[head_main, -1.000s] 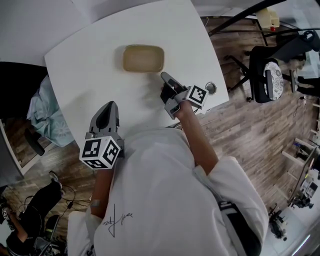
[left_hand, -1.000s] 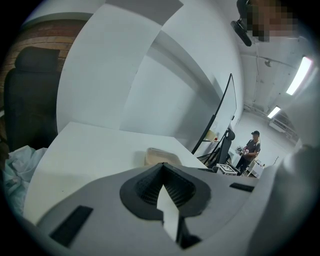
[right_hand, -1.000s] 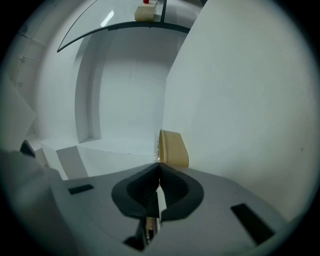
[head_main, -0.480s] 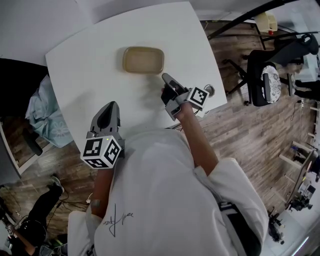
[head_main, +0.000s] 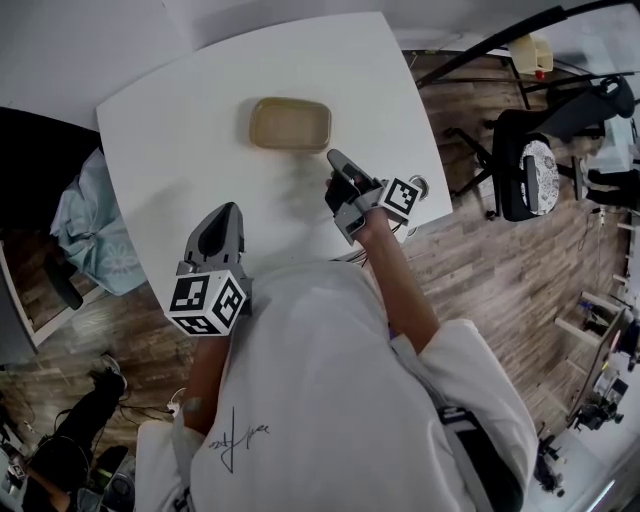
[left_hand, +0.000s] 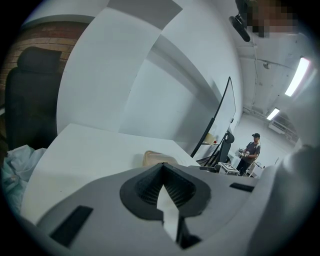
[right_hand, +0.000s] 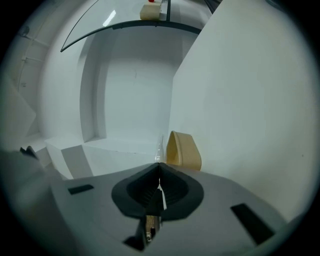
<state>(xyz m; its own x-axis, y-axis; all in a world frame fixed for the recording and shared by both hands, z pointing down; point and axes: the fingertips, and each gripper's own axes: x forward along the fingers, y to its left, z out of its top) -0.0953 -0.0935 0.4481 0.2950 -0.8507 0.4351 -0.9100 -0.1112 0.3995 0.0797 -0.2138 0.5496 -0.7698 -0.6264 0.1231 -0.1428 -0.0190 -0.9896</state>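
Jaws meet tip to tip on the right gripper (right_hand: 159, 165), with nothing between them, and its own view looks straight past the tips at a tan tray (right_hand: 184, 150) lying just ahead on the white table (head_main: 170, 130). From the head view the right gripper (head_main: 333, 153) hovers near the tray's (head_main: 290, 123) near right corner, close but not touching. The left gripper (head_main: 228, 208) hangs over the table's near edge, well apart from the tray, and its jaws too are pressed together on nothing; its own view shows the left gripper (left_hand: 162, 164) aimed toward the tray (left_hand: 155, 157) across bare tabletop. As I judge it, the work has barely begun: the tray sits flat and untouched (it looks empty, as far as the head view shows), and neither tool has a grip on anything. Nothing lies between either gripper and the tray. A round metal grommet (head_main: 420, 184) sits in the table just beside the right gripper, a pale blue cloth (head_main: 85, 225) lies off the left edge, and a black chair (head_main: 530, 150) stands on the wood floor (head_main: 480, 250).
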